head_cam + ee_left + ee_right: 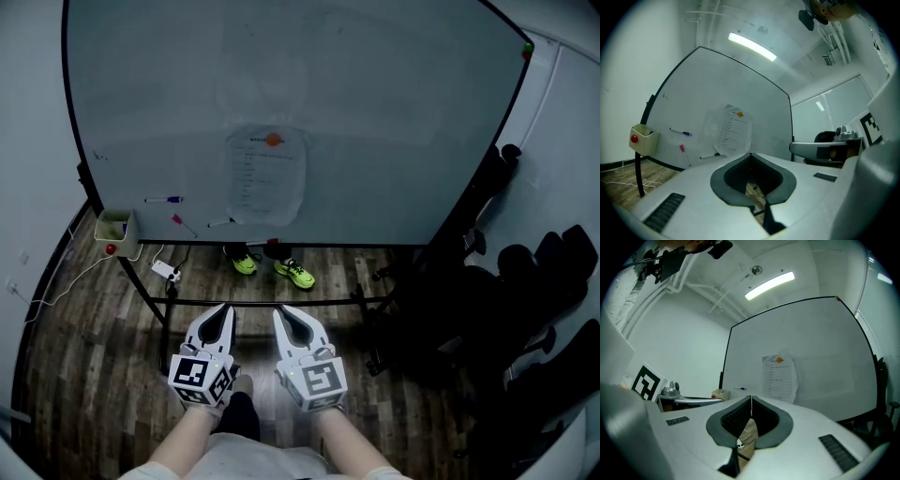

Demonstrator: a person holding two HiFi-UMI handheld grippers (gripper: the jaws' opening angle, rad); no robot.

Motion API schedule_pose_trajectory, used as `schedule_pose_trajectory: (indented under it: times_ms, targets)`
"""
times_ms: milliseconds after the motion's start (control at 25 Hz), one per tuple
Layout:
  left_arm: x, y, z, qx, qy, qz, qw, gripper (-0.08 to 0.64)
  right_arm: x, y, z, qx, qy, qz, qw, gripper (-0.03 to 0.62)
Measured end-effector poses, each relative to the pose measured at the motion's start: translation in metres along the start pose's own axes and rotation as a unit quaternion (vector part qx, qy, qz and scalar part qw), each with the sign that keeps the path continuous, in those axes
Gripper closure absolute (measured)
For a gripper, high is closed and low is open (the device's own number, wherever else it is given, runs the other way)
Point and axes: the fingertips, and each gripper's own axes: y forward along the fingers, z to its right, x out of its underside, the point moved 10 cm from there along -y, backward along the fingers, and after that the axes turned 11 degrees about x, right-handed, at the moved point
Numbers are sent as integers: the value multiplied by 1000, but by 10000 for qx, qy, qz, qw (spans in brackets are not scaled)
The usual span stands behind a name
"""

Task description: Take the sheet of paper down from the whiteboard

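Observation:
A printed sheet of paper point(266, 174) hangs on the whiteboard point(375, 112), pinned at its top by an orange magnet point(273, 140). The sheet also shows in the left gripper view point(733, 131) and the right gripper view point(778, 377), some way ahead of both grippers. My left gripper point(225, 317) and right gripper point(285, 319) are held side by side, low and in front of the board, both pointing at it. Each is shut with nothing between its jaws. Neither touches the board or the sheet.
Markers point(164, 200) stick to the board's lower left, and a small box point(114, 226) with a red knob hangs at its left corner. Under the board stand a person's feet in bright green shoes point(294, 274). Dark chairs point(525, 300) crowd the right. A cable point(75, 281) runs along the wooden floor.

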Motion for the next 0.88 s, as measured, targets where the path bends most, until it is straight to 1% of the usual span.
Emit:
schedule_pose_trajectory:
  times_ms: [160, 320, 440, 520, 720, 880]
  targets:
    - [0, 28, -22, 47, -3, -1, 10000, 545, -1, 32, 10, -44, -46, -3, 10000, 572]
    - [1, 53, -44, 66, -32, -47, 10000, 545, 6, 65, 21, -103, -138, 73, 9998, 572]
    - [-2, 72, -61, 85, 7, -23, 10000, 545, 7, 89, 26, -109, -101, -18, 9999, 572]
    - [-5, 82, -72, 93, 26, -2, 10000, 545, 8, 103, 28, -116, -90, -64, 9999, 572]
    - [-11, 102, -97, 151, 66, -3, 9999, 545, 5, 140, 31, -219, -196, 79, 9995, 572]
    - [-9, 116, -119, 163, 20, -49, 9999, 545, 10, 164, 32, -246, -240, -7, 9994, 572]
